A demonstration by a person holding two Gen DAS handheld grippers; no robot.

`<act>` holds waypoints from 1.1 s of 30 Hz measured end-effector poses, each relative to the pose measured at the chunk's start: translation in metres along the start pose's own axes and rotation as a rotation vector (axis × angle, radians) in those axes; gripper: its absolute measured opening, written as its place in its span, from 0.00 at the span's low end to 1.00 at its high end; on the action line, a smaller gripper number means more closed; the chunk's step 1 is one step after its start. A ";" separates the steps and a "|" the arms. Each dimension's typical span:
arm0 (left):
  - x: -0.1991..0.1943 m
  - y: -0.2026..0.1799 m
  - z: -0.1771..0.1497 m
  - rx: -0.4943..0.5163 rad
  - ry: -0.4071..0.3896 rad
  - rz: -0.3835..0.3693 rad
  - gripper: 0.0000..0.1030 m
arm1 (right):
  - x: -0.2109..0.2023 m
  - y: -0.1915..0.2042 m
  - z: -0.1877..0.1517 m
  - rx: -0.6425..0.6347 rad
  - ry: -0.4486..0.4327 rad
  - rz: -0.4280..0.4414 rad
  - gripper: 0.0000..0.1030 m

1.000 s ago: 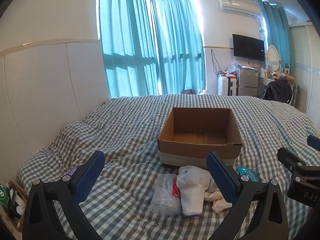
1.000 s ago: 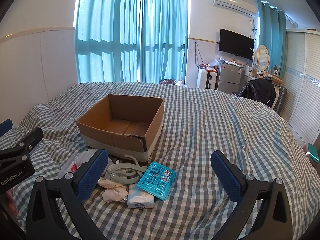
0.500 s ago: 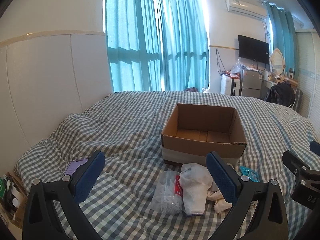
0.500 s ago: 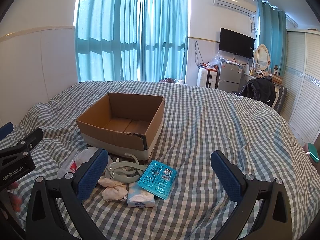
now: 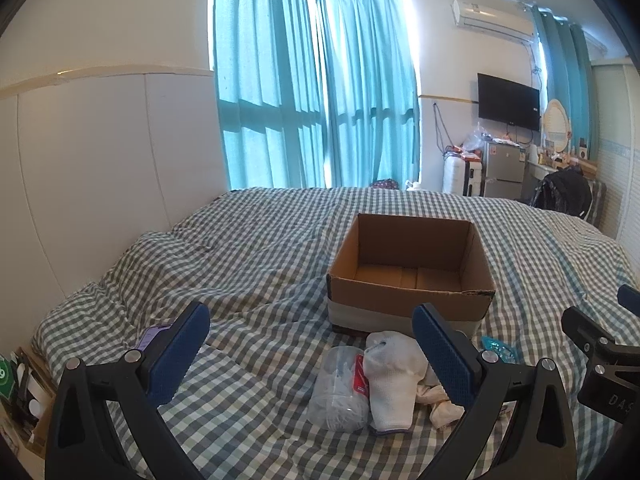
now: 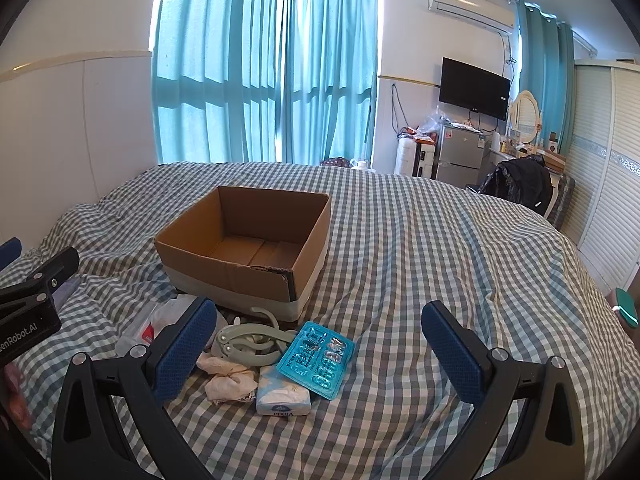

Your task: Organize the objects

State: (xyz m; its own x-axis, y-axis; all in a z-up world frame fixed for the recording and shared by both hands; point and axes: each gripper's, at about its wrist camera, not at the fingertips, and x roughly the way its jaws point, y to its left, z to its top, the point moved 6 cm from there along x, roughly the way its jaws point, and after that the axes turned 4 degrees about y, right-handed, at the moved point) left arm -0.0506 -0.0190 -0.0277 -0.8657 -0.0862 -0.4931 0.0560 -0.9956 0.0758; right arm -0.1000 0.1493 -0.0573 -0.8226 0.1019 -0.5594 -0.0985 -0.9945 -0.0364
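Note:
An open, empty cardboard box (image 5: 412, 268) (image 6: 244, 248) stands on the checked bed. In front of it lies a small heap: a clear plastic jar (image 5: 340, 390) on its side, a white cloth (image 5: 390, 380), crumpled tissue (image 6: 226, 380), a grey-green clip (image 6: 248, 340), a tissue pack (image 6: 282, 396) and a teal blister pack (image 6: 316, 354). My left gripper (image 5: 310, 344) hovers open just short of the jar and cloth. My right gripper (image 6: 320, 340) hovers open over the blister pack. Both hold nothing.
A purple flat item (image 5: 154, 334) lies at the bed's left edge behind my left finger. A white headboard wall (image 5: 100, 168) runs along the left. Far off stand a fridge (image 6: 460, 156), a suitcase and a chair with a dark bag (image 6: 524, 184). Wardrobe doors (image 6: 600, 184) line the right.
My left gripper has tilted upward and drawn back a little, so the box and heap sit lower in its view. The right gripper has barely shifted.

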 end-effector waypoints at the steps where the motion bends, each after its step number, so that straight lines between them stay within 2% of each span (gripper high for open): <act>1: -0.001 -0.001 0.000 0.003 -0.006 -0.009 1.00 | 0.000 0.001 0.000 -0.001 0.001 0.001 1.00; 18: -0.006 0.000 0.004 0.010 -0.039 0.014 1.00 | 0.001 0.002 -0.002 -0.012 0.004 -0.004 1.00; 33: -0.007 0.005 0.004 -0.010 -0.034 0.015 1.00 | -0.001 -0.001 -0.001 -0.006 0.004 -0.012 1.00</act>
State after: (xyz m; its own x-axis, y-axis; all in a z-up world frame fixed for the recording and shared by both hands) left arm -0.0463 -0.0234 -0.0209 -0.8811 -0.0997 -0.4624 0.0736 -0.9945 0.0742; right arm -0.0980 0.1499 -0.0578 -0.8192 0.1137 -0.5621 -0.1048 -0.9933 -0.0481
